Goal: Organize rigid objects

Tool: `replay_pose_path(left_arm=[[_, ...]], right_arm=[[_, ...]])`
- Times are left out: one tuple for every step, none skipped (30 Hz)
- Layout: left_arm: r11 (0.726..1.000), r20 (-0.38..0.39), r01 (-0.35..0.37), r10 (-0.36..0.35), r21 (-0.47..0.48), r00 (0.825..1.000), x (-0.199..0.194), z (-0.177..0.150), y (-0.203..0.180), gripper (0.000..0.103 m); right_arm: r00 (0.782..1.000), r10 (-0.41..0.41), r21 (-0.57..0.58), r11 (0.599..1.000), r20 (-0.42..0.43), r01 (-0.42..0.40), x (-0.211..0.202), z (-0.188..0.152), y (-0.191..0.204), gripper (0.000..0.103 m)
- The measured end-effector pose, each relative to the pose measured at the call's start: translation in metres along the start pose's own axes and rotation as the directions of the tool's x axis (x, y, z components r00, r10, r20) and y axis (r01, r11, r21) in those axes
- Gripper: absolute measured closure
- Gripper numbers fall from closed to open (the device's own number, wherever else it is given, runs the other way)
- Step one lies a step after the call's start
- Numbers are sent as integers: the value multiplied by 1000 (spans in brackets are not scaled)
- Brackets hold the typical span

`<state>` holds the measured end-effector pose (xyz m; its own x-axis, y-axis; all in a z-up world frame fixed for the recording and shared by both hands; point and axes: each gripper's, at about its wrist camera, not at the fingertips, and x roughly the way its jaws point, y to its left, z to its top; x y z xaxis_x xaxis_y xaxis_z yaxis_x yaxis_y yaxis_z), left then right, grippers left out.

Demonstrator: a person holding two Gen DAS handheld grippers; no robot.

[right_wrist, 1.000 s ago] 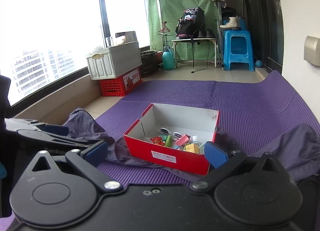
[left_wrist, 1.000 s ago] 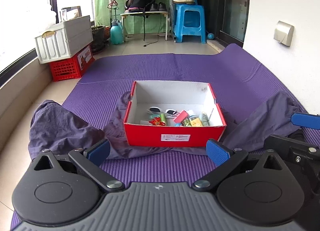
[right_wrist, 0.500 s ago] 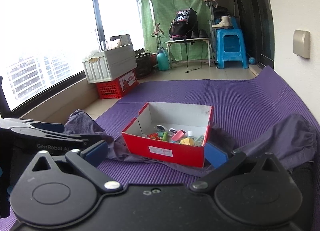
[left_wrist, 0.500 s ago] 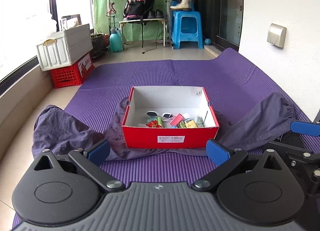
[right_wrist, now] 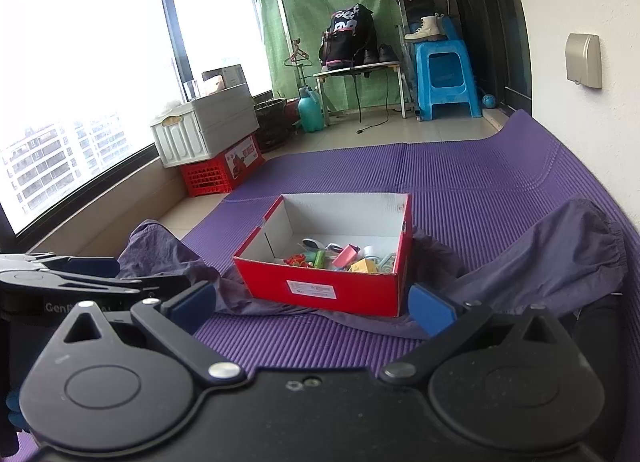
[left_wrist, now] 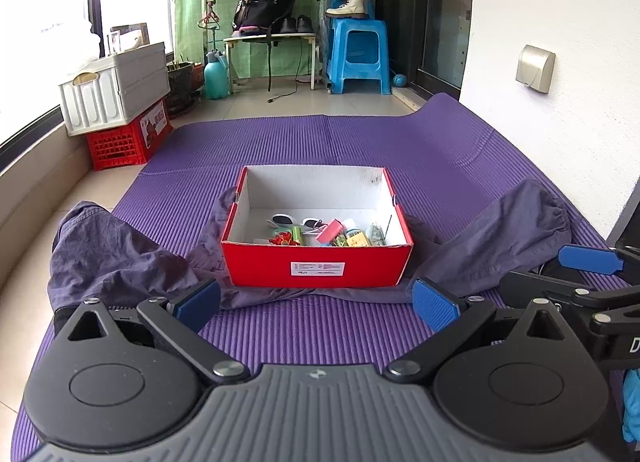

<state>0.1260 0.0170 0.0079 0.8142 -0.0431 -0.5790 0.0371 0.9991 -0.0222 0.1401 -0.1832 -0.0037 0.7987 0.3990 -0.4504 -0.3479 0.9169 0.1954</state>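
A red cardboard box (left_wrist: pixel 316 268) (right_wrist: pixel 320 286) with a white inside sits on the purple mat. It holds several small things: white sunglasses (left_wrist: pixel 282 220), a pink block (left_wrist: pixel 330 230), a green tube (left_wrist: pixel 297 233), a yellow box (left_wrist: pixel 357 239). My left gripper (left_wrist: pixel 316 302) is open and empty, held back from the box front. My right gripper (right_wrist: pixel 312 304) is open and empty, also short of the box; it shows at the right edge of the left wrist view (left_wrist: pixel 588 260).
A dark purple cloth (left_wrist: pixel 120 258) lies under and around the box on the purple mat (left_wrist: pixel 360 150). A white crate on a red crate (left_wrist: pixel 120 102) stands far left. A blue stool (left_wrist: pixel 358 56), a small table with a backpack (left_wrist: pixel 266 2), and a wall at right.
Both grippers have drawn back and risen from the box, which looks smaller and farther away. Both stay open and empty.
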Motion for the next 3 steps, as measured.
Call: replay_pose_path(left_arm=[[1000, -1, 1, -1, -2, 1000, 0, 0, 0, 0], [1000, -4, 5, -5, -3, 1000, 0, 0, -1, 0], [1000, -7, 10, -10, -2, 1000, 1, 0, -1, 0]], right_arm=[[1000, -1, 3, 1000, 0, 1, 0, -1, -1, 0], [1000, -4, 6, 1000, -1, 4, 0, -1, -2, 0], [1000, -6, 8, 1000, -3, 6, 0, -2, -4, 0]])
